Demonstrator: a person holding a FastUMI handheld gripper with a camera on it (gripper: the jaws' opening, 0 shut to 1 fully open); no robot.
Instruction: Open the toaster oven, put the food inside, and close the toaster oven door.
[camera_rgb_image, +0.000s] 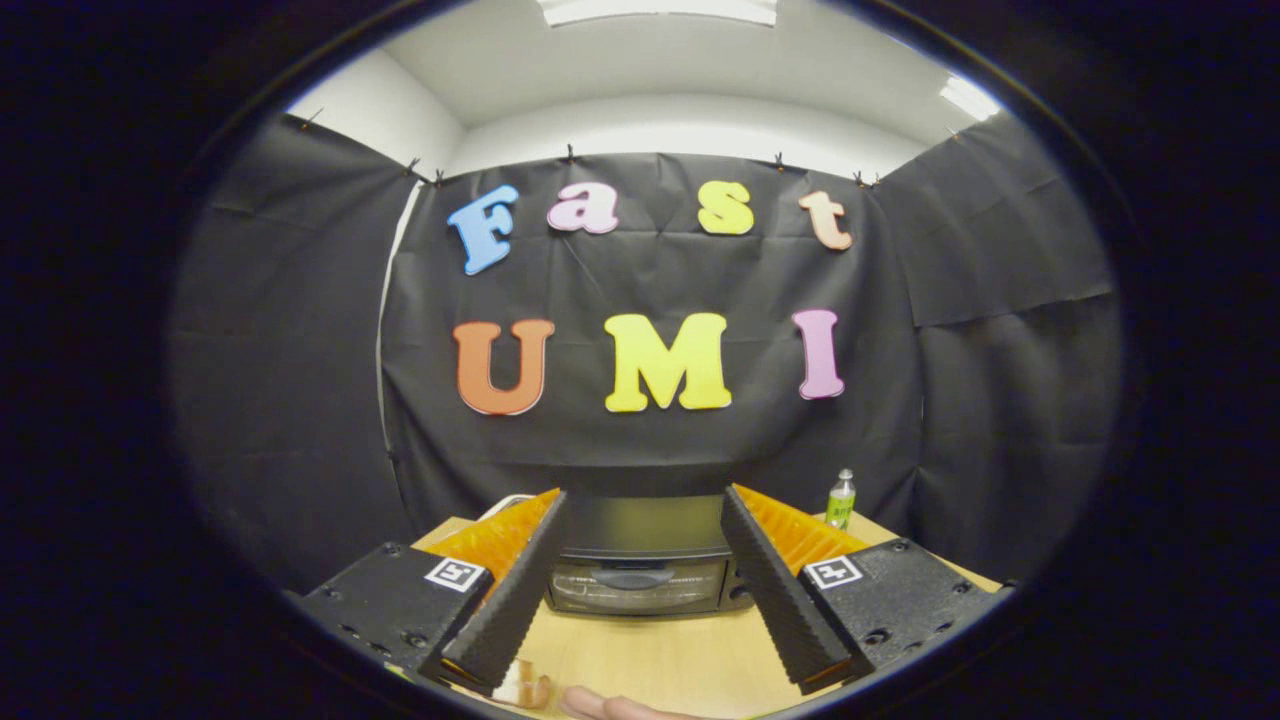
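Observation:
A dark toaster oven (640, 560) stands on the wooden table (650, 655), straight ahead between my two fingers and some way beyond their tips. Its glass door (635, 588) looks closed, with a handle across the top of it. My gripper (642, 503) is open, held above the table, and nothing sits between the fingers. A piece of food (522, 688), pale and brownish, lies on the table close below the left finger, partly hidden by it. A person's finger (610, 707) rests on the table's near edge beside the food.
A small green bottle (841, 499) stands at the back right of the table, right of the oven. Black cloth walls close in the booth behind and on both sides. Bare wood lies between the oven and the near edge.

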